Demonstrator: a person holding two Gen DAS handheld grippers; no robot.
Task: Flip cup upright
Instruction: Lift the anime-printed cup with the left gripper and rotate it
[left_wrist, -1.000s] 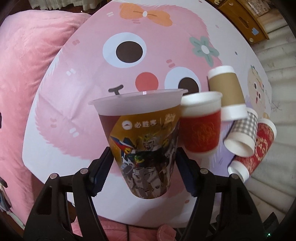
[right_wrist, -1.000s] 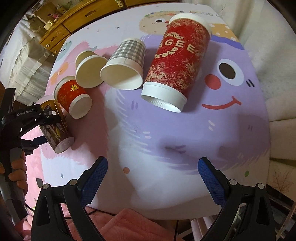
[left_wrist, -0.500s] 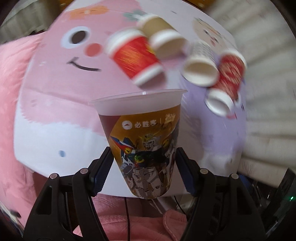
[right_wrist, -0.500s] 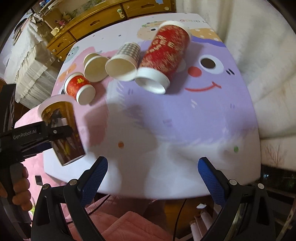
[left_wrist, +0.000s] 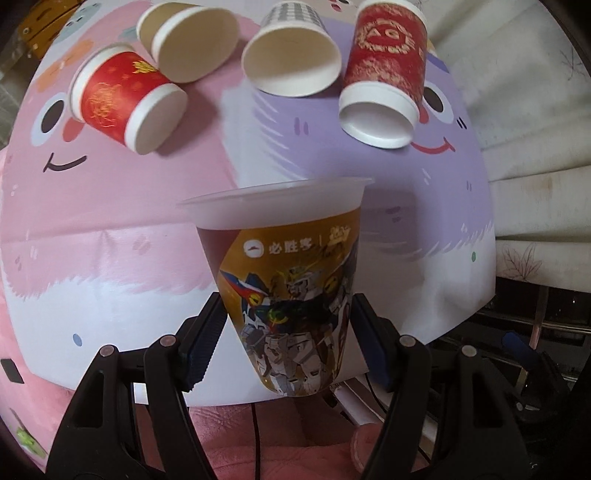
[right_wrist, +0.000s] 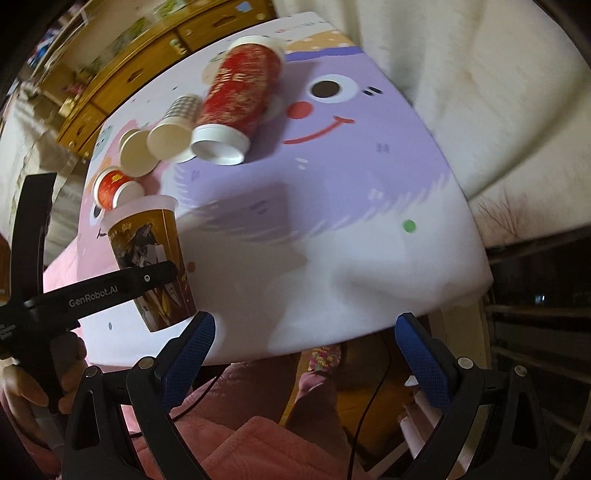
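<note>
My left gripper (left_wrist: 286, 332) clamps the printed cup (left_wrist: 288, 288) upright w/ mouth up; right gripper (right_wrist: 303, 347) gapes, holding nothing; 4 cups lie behind.

A wooden cabinet (right_wrist: 122, 70) stands beyond the cartoon-printed surface (left_wrist: 129, 229); pale curtain (right_wrist: 480, 92) hangs beside it, pink fabric (right_wrist: 258, 450) below.

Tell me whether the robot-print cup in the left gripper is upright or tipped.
Upright, rim up and base down. The robot-print cup is clamped between the left gripper fingers, off the table near its front edge.
</note>
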